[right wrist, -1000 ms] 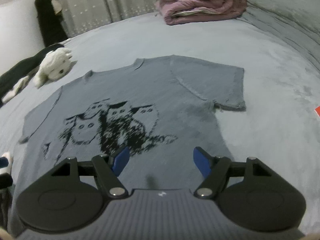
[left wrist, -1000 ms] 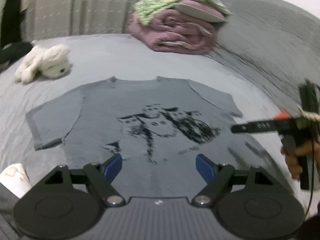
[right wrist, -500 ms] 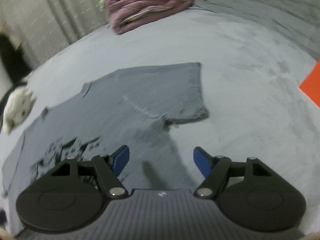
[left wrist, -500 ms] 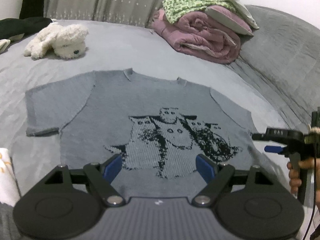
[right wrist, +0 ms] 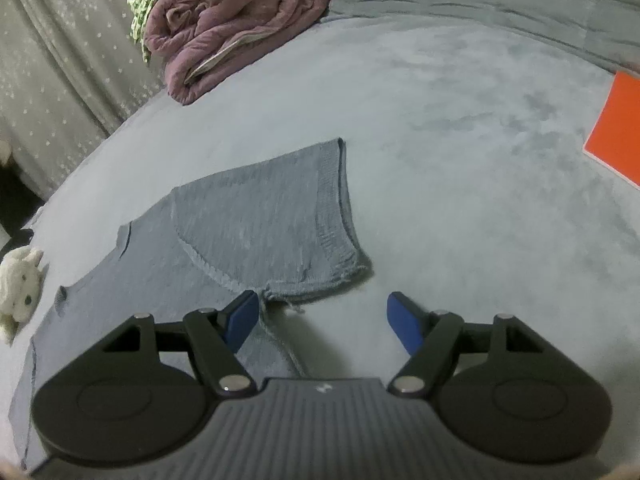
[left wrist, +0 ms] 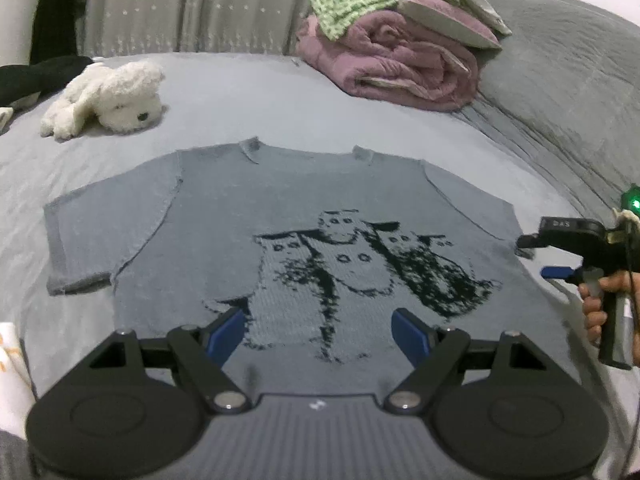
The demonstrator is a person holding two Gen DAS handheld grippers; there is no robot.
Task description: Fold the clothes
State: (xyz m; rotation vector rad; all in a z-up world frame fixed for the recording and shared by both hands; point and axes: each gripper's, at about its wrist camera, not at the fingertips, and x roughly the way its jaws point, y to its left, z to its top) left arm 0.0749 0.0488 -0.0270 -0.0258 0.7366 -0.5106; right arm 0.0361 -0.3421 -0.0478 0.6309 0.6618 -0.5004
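Note:
A grey short-sleeved knit top [left wrist: 224, 240] with a black cat print lies spread flat, face up, on the grey bed. My left gripper [left wrist: 318, 330] hovers open over its lower front, nothing between the blue pads. My right gripper [right wrist: 322, 320] is open too, just above the bed by the underarm of the top's right sleeve [right wrist: 280, 220]; its left pad is over the side seam. In the left wrist view the right gripper [left wrist: 536, 256] shows at the far right, held by a hand [left wrist: 596, 304].
A white plush dog [left wrist: 108, 98] lies at the back left. A rolled pink quilt [left wrist: 392, 64] with green cloth on top sits at the back, by a grey pillow [left wrist: 560, 64]. An orange flat thing [right wrist: 618, 128] lies on the bed to the right.
The right gripper has swung right, from over the cat print to the right sleeve's underarm, and rolled. The left gripper sank a little toward the top's lower front. Both stayed open.

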